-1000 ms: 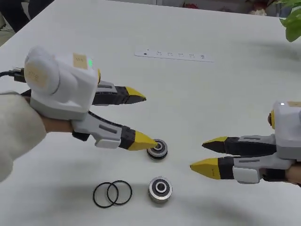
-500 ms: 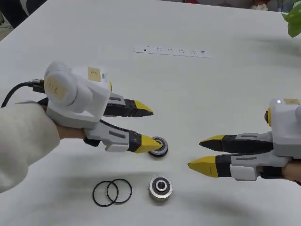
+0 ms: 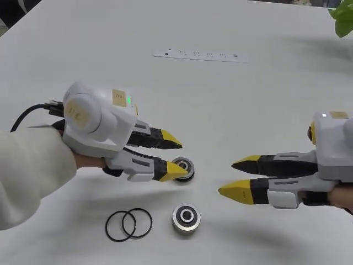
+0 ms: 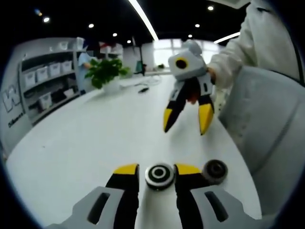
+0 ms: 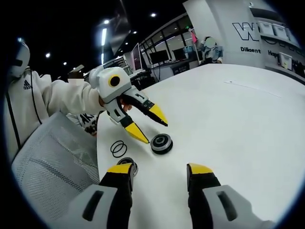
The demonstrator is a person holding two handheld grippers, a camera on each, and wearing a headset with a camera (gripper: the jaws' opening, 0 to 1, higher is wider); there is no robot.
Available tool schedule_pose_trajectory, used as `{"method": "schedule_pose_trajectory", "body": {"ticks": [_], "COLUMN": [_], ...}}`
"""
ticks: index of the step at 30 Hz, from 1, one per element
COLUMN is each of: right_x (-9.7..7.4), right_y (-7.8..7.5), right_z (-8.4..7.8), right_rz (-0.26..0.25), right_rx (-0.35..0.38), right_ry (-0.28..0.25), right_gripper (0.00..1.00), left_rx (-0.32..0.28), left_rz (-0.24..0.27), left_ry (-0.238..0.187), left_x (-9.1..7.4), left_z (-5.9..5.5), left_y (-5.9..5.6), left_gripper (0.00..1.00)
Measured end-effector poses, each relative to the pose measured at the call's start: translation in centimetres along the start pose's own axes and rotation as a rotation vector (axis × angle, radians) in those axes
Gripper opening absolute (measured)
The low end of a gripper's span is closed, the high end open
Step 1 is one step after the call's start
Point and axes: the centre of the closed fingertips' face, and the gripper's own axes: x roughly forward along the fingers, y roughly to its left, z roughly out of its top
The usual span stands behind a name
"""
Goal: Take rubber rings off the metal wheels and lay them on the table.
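Rubber rings (image 3: 129, 224), two of them overlapping, lay flat on the tabletop (image 3: 237, 110), nearer to the person than the dark-rimmed wheel (image 3: 185, 167) and off to its left. A second wheel (image 3: 186, 217), silvery at the rim and to my eye already stripped, sat just on the near side of that wheel. A second earlier the left gripper (image 3: 181, 159) had only its lower finger at the dark-rimmed wheel, with the fingers spread wide. Now they had narrowed and stood one on each side of it, though I could not tell whether they pinched it yet. The right gripper (image 3: 228, 177) hung to the right of that wheel, well apart, fingers released and holding nothing. I took it that the last ring was about to be tackled, the left steadying and the right coming in to peel.
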Motion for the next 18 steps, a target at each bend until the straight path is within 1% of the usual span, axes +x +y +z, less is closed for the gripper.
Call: {"method": "schedule_pose_trajectory", "body": {"ticks": [3,7,13,16,18], "right_x": [0.3,0.6,0.9,1.1,1.2], "right_y": [0.0,0.1,0.1,-0.1,-0.1], "right_z": [0.0,0.1,0.2,0.3,0.3], "right_rz": [0.005,0.014,0.024,0.026,0.027], "right_rx": [-0.009,-0.020,-0.032,-0.038,-0.040], "right_ry": [0.006,0.012,0.019,0.021,0.023], "right_gripper": [0.41,0.41,0.40,0.40,0.39], "left_rx": [-0.003,-0.012,-0.020,-0.027,-0.034], "left_rz": [-0.006,-0.013,-0.013,-0.013,-0.016], "left_ry": [0.006,0.017,0.018,0.020,0.022], "left_x": [0.3,0.5,0.6,0.7,0.7], "left_z": [-0.3,-0.7,-0.9,-1.1,-1.2], "left_y": [-0.1,-0.2,-0.2,-0.1,-0.2], "left_gripper": [0.25,0.24,0.21,0.16,0.16]}}
